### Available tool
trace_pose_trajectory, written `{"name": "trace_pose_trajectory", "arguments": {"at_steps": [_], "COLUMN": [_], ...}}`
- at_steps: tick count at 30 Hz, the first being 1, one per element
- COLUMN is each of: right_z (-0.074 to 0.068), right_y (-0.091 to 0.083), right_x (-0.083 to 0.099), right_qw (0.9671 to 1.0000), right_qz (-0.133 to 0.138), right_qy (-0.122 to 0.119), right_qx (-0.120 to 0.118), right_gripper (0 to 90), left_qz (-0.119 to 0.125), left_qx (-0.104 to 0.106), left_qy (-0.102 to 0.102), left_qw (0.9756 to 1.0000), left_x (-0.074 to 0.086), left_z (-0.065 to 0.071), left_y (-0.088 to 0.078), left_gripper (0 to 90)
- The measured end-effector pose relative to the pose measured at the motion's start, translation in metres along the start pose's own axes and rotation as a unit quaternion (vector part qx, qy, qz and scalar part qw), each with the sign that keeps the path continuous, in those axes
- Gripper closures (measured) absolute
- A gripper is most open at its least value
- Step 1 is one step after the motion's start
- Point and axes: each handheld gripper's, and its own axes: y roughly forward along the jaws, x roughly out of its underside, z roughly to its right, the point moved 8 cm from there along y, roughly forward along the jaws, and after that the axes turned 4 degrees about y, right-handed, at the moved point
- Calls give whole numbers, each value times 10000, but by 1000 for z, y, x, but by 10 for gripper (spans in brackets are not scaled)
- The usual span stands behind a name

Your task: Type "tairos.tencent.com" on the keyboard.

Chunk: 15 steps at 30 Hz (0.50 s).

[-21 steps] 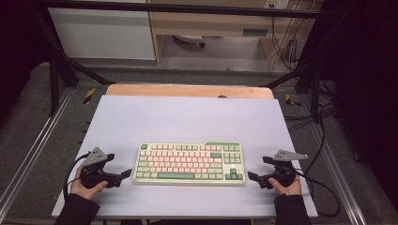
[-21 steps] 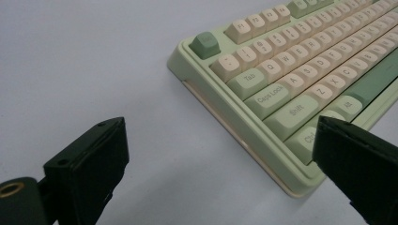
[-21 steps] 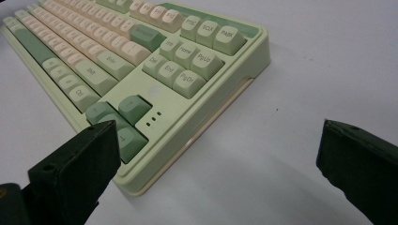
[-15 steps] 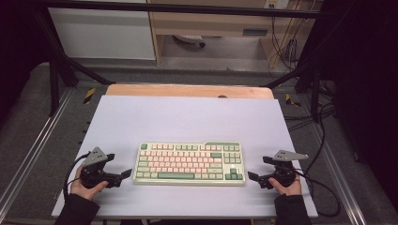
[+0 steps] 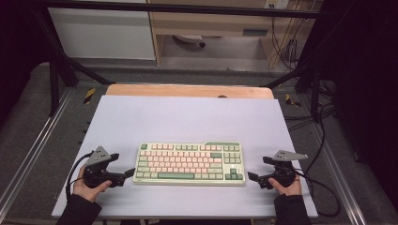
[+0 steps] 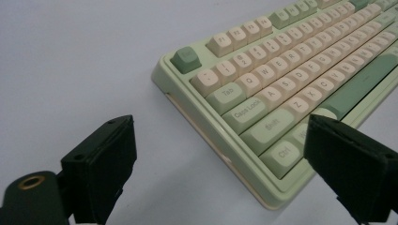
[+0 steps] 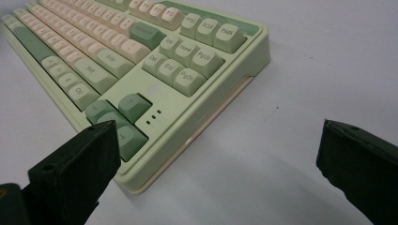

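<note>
Keyboard, green and cream, flat on white table, near edge. Left gripper at its 9 o'clock, jaws wide apart, empty, just short of that end. Right gripper at 3 o'clock, likewise wide, empty.

- The keyboard sits low and centre in the high view, the one obstacle on the table.
- Bare table spans the frame's upper half (nothing stands there).
- Left tongs and right tongs flank the keyboard's ends, each near it, jaws spread.
</note>
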Motion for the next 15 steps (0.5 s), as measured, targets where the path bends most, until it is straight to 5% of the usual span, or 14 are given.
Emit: {"name": "trace_pose_trajectory", "arguments": {"at_steps": [15], "right_z": [1], "right_y": [-1], "right_x": [0], "right_qw": [10000], "right_qz": [0], "right_qy": [-14], "right_qx": [28], "right_gripper": [6], "left_qz": [-19], "left_qx": [62], "left_qy": [31], "left_qw": [10000], "left_x": [-14], "left_z": [13], "left_y": [4], "left_gripper": [274]}}
